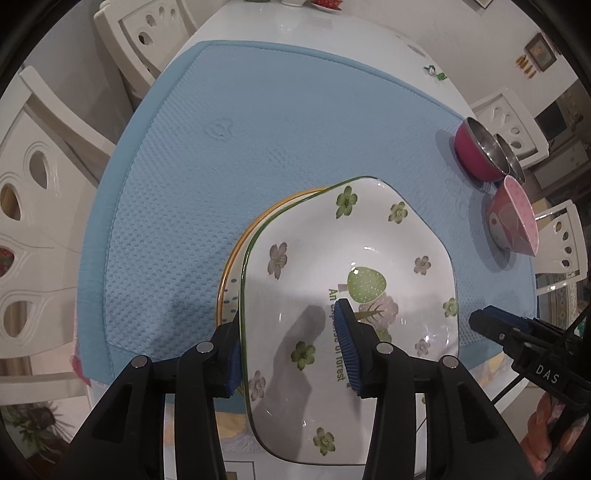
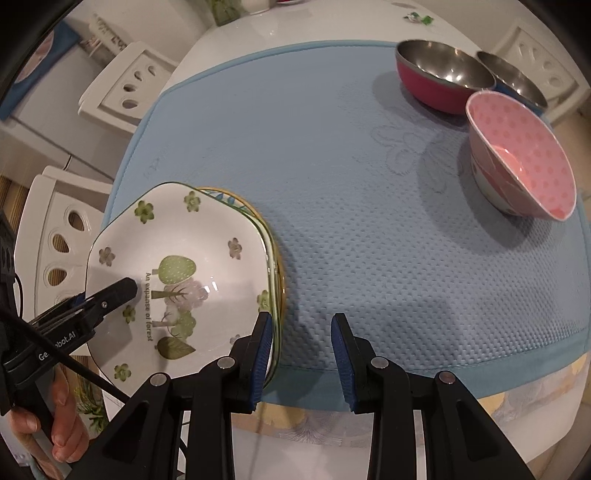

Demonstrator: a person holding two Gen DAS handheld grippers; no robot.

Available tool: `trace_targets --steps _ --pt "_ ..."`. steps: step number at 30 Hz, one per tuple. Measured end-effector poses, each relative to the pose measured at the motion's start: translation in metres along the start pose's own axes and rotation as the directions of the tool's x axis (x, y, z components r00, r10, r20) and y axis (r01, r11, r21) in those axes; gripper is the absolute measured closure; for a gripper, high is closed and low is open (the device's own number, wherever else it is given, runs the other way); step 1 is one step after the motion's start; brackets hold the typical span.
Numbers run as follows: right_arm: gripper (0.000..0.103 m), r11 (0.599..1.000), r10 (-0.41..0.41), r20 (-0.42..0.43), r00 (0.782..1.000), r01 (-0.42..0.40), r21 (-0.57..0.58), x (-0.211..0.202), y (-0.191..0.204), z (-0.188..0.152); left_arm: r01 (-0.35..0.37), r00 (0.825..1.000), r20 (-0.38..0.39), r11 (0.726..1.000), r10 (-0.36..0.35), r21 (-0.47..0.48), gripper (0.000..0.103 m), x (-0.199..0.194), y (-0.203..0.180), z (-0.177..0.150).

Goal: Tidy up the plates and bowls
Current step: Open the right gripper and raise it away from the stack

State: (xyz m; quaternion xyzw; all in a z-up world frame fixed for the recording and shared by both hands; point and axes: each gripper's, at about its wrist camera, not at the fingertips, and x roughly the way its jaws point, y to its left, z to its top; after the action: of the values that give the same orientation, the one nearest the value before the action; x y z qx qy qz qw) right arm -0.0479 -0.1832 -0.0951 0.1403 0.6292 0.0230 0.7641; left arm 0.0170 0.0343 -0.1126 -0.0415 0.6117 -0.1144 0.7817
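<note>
A white floral plate (image 1: 354, 280) with green rim and tree print lies on top of a yellow-rimmed plate (image 1: 236, 258) on the blue mat (image 1: 258, 147). My left gripper (image 1: 291, 343) is open, its jaws straddling the floral plate's left rim, one finger inside, one outside. In the right wrist view the same plate stack (image 2: 184, 277) is at the left. My right gripper (image 2: 301, 354) is open and empty, just right of the stack. A pink dotted bowl (image 2: 524, 162), a magenta steel bowl (image 2: 439, 77) and a blue steel bowl (image 2: 513, 77) stand at the far right.
White chairs (image 1: 40, 206) surround the white table (image 1: 295, 26). The mat's front edge (image 2: 461, 373) is close to the table edge. Small trinkets (image 1: 436, 72) lie at the far side.
</note>
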Motion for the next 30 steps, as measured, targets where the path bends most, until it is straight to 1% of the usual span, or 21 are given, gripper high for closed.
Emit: trace_targets --steps 4,6,7,8,9,10,11,12,13,14,16,17,21,25,28,30 --pt "0.071 1.0 0.013 -0.02 1.0 -0.013 0.024 0.004 -0.003 0.0 0.024 0.999 -0.029 1.0 -0.025 -0.013 0.061 0.0 0.004 0.004" --pt "0.071 0.999 0.015 -0.027 1.0 -0.014 0.032 0.006 -0.005 0.001 0.023 0.999 -0.034 1.0 -0.024 -0.013 0.061 -0.001 0.006 0.006" --pt "0.071 0.999 0.018 -0.031 0.999 -0.017 0.037 0.008 -0.004 0.001 0.004 1.0 -0.03 1.0 -0.004 -0.005 0.061 -0.002 0.005 0.006" --pt "0.071 0.999 0.021 -0.033 0.999 -0.02 0.041 0.008 -0.004 0.002 -0.034 0.999 -0.023 0.999 0.035 0.009 0.059 -0.003 0.005 0.007" --pt "0.071 0.999 0.025 -0.036 0.999 -0.023 0.044 0.009 -0.004 0.003 -0.088 0.996 -0.006 0.995 0.088 0.037 0.058 -0.004 0.003 0.007" --pt "0.071 0.999 0.023 -0.037 0.999 -0.022 0.045 0.009 -0.005 0.004 -0.1 0.995 0.001 0.994 0.1 0.054 0.058 -0.005 0.001 0.007" --pt "0.071 0.999 0.012 -0.034 0.999 -0.011 0.045 0.009 -0.005 0.004 -0.09 0.996 0.001 0.994 0.09 0.064 0.058 -0.006 0.001 0.008" --pt "0.071 0.999 0.014 -0.035 0.999 -0.012 0.045 0.009 -0.006 0.005 -0.059 0.998 -0.008 0.996 0.06 0.068 0.058 -0.006 0.0 0.009" --pt "0.071 0.999 0.015 -0.038 0.999 -0.014 0.047 0.01 -0.006 0.006 -0.048 0.999 -0.012 0.997 0.049 0.068 0.058 -0.006 0.0 0.009" --pt "0.071 0.999 0.019 -0.039 0.999 -0.017 0.051 0.01 -0.006 0.007 -0.05 0.999 -0.014 0.996 0.051 0.068 0.058 -0.005 0.0 0.01" --pt "0.071 0.998 0.022 -0.037 0.999 -0.02 0.053 0.009 -0.006 0.008 -0.084 0.996 -0.009 0.994 0.084 0.064 0.058 -0.002 0.002 0.01" --pt "0.071 0.998 0.021 -0.037 0.999 -0.02 0.052 0.009 -0.006 0.008 -0.089 0.996 -0.009 0.994 0.089 0.056 0.058 -0.001 0.005 0.01" --pt "0.071 0.999 0.007 -0.038 0.999 -0.005 0.042 0.01 -0.003 0.008 -0.043 0.998 -0.036 0.999 0.043 -0.015 0.058 0.002 0.022 0.006" --pt "0.071 0.999 -0.005 -0.043 0.999 0.007 0.041 0.013 -0.002 0.009 -0.021 0.998 -0.059 0.998 0.017 -0.059 0.058 0.008 0.029 -0.002" --pt "0.071 0.999 -0.021 -0.053 0.998 0.024 0.041 0.018 0.003 0.009 0.009 0.998 -0.06 0.995 -0.015 -0.096 0.058 0.008 0.034 -0.007" --pt "0.071 0.999 -0.043 -0.045 0.998 0.044 0.032 0.02 0.008 0.009 0.033 0.997 -0.06 0.992 -0.041 -0.119 0.058 0.008 0.037 -0.01"
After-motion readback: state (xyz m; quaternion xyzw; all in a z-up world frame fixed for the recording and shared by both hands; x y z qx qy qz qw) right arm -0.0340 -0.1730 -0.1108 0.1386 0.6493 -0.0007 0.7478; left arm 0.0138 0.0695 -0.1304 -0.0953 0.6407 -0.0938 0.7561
